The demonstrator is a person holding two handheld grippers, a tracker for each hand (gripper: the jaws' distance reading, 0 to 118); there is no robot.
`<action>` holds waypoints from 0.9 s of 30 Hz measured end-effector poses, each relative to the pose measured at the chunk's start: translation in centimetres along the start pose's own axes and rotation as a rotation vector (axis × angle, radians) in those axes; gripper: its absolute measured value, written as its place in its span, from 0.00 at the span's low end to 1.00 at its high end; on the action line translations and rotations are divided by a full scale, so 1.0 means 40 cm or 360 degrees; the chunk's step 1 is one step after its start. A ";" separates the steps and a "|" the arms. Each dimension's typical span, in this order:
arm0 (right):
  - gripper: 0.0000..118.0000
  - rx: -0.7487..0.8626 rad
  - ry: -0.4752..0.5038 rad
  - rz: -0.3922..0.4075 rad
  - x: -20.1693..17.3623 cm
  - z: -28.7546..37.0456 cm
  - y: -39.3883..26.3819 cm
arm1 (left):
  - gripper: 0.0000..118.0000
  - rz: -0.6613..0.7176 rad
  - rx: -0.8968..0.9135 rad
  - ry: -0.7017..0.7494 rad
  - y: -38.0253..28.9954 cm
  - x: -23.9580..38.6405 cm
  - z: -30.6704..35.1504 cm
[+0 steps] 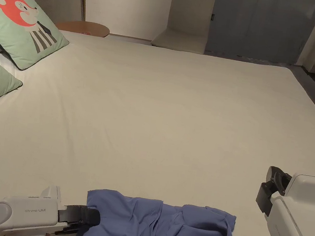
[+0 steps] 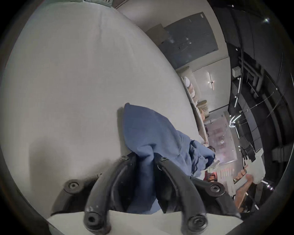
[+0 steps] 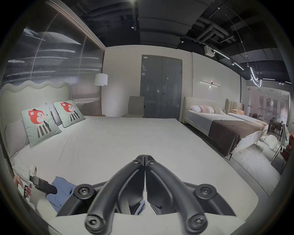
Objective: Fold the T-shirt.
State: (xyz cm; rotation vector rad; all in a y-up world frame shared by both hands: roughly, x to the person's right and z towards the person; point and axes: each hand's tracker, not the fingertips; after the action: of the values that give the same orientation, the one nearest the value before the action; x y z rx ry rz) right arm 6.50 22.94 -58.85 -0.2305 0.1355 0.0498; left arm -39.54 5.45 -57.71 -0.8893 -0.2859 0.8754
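Left gripper (image 1: 96,221) lies level, clamping the T-shirt (image 1: 159,226); right gripper (image 3: 145,160) raised, seemingly closed empty.

The head view looks down along the bed (image 1: 175,119) from its near edge. The left gripper view sits close over the T-shirt (image 2: 152,135), tilted sideways. The right gripper view faces level across the room; all three share the bed.

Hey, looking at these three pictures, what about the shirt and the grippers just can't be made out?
- T-shirt: head view, its near edge is cut off by the picture's bottom.
- Left gripper: left gripper view, cloth lies between the jaws, hiding how firmly they press.
- Right gripper: right gripper view, its own body hides the bed below.
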 end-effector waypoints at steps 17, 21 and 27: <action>0.01 0.0016 0.0098 -0.0014 -0.038 -0.020 0.003 | 0.09 -0.0420 0.0209 0.0642 0.083 0.106 0.258; 0.01 0.0018 0.0113 -0.0014 -0.037 -0.015 0.001 | 0.09 -0.0571 0.0216 0.0662 0.067 0.233 0.216; 0.01 0.0038 0.0099 -0.0033 -0.014 -0.001 0.002 | 0.09 -0.0788 0.0075 0.0647 0.045 0.397 0.089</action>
State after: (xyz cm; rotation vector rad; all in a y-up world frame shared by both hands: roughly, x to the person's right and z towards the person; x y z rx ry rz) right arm 5.93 23.01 -58.82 -0.2096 0.1954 0.0204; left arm -32.48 20.18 -58.85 -0.8789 -0.1195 0.2334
